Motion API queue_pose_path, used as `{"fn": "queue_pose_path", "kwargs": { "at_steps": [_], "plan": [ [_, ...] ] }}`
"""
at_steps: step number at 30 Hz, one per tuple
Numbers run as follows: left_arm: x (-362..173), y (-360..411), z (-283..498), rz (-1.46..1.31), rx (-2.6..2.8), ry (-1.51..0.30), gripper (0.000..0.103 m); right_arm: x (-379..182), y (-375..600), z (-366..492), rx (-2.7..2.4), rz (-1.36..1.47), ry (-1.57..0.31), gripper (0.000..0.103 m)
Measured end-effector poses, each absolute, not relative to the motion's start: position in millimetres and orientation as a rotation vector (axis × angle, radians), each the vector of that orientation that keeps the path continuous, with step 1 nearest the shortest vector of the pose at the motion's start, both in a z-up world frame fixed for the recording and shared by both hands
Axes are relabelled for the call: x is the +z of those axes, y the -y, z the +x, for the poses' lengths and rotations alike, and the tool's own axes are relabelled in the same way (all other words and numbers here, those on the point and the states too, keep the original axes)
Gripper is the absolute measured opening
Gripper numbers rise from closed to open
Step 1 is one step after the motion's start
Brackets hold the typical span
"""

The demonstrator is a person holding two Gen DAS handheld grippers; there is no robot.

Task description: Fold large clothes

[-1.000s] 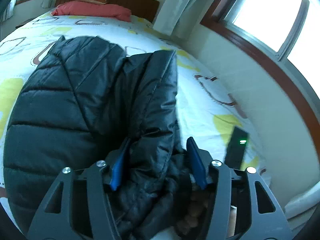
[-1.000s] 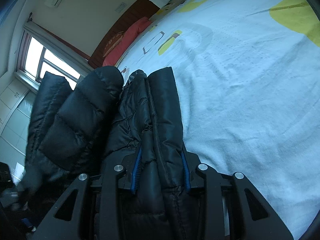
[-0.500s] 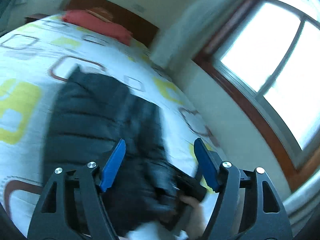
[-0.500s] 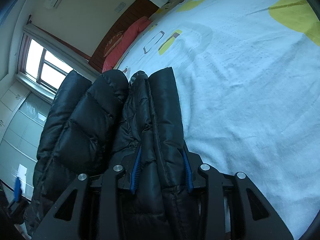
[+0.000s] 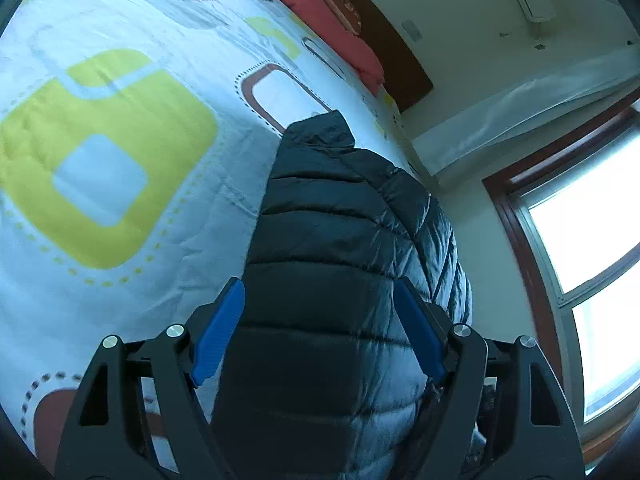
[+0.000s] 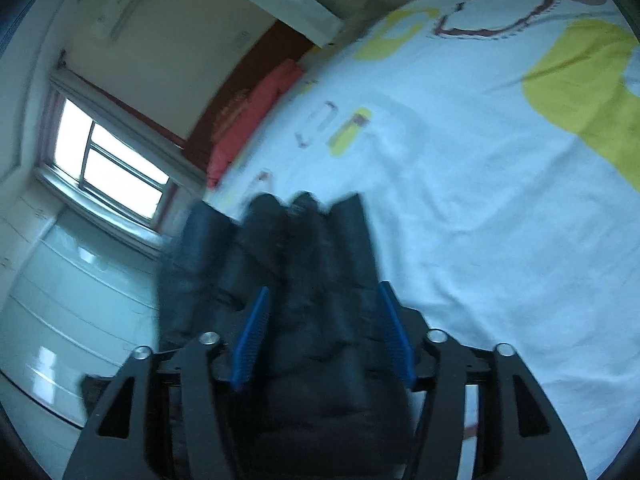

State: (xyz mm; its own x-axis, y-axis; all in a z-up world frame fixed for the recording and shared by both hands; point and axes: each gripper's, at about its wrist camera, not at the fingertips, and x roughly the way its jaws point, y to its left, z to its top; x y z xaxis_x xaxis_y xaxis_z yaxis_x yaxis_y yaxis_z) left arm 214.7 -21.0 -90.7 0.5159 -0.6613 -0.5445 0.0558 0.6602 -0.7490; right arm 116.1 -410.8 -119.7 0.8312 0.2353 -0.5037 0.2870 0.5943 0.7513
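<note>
A black quilted puffer jacket (image 5: 340, 264) lies folded lengthwise on the bed's patterned sheet (image 5: 100, 152). My left gripper (image 5: 320, 332) is open, its blue pads wide apart above the jacket's near end, not pinching it. In the right wrist view the jacket (image 6: 316, 280) is blurred. My right gripper (image 6: 324, 336) stands over its near end with blue pads spread apart, fabric between them but not squeezed.
Red pillows (image 5: 340, 36) lie against a dark wooden headboard (image 5: 392, 48) at the far end. A window (image 5: 592, 248) and wall run close along the jacket's right side. The sheet (image 6: 500, 200) stretches wide to the right in the right wrist view.
Both grippers have opened and let go of the jacket. The left gripper has swung over the folded jacket. The right gripper has lifted and pulled back.
</note>
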Motion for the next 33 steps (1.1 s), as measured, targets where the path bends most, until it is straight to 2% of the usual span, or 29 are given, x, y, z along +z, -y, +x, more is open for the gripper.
{"fn": "queue_pose_path", "kwargs": {
  "at_steps": [3,10,11,12,13,15,19,25,33],
  "plan": [
    [-97.5,29.9,225.4,-0.724,-0.495,-0.956,0.076,-110.5,400.3,140.0,0.054,0.980,-0.607,0.067],
    [-108.4,42.6,231.6,-0.743,-0.482,-0.981,0.079,-116.0,391.0,187.9,0.115,0.999,-0.691,0.068],
    [-107.8,45.2,233.6,-0.739,-0.481,-0.981,0.079,-117.4,390.1,191.0,0.103,0.988,-0.712,0.056],
    [-107.3,46.8,234.5,-0.738,-0.481,-0.980,0.079,-119.2,390.1,195.9,0.104,0.978,-0.731,0.035],
    [-106.7,48.3,234.8,-0.740,-0.484,-0.981,0.079,-120.0,390.2,197.2,0.096,0.971,-0.739,0.027],
    [-103.1,51.7,235.1,-0.748,-0.494,-0.982,0.079,-117.4,394.3,195.0,0.083,0.942,-0.738,0.020],
    [-97.0,65.0,236.7,-0.723,-0.532,-0.973,0.081,-123.1,418.1,179.7,0.029,0.935,-0.724,0.016],
    [-116.8,92.0,246.5,-0.681,-0.501,-1.035,0.081,-153.1,441.2,174.8,0.032,0.984,-0.744,0.016],
    [-143.9,107.7,250.9,-0.636,-0.448,-1.064,0.088,-175.0,445.7,171.6,0.067,1.041,-0.730,0.014]
  ]
}}
